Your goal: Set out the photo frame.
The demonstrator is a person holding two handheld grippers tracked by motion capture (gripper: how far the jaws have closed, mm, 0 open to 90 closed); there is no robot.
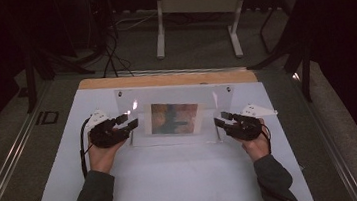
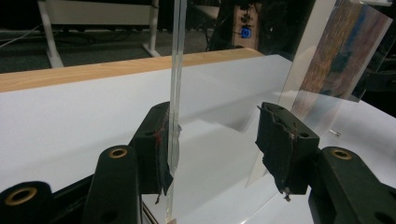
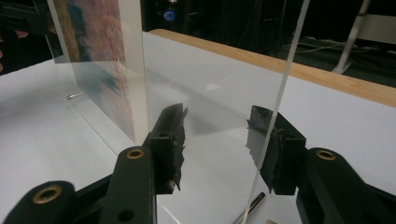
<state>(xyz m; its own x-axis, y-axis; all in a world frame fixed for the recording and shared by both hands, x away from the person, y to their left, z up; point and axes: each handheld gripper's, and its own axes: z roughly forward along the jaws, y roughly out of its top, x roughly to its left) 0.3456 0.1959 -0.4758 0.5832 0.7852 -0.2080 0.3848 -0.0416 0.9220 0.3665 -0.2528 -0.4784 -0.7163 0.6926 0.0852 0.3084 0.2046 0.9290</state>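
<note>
Acrylic photo frame (image 1: pixel 174 119) stands upright mid-table (image 1: pixel 175 181), its long axis running left to right between our hands. We hold the left tool (image 1: pixel 129 121) at its left edge and the right tool (image 1: pixel 221 118) at its right edge, about equally near. Both tools' jaws straddle the clear panel edges, partly open, not yet clamped.
</note>
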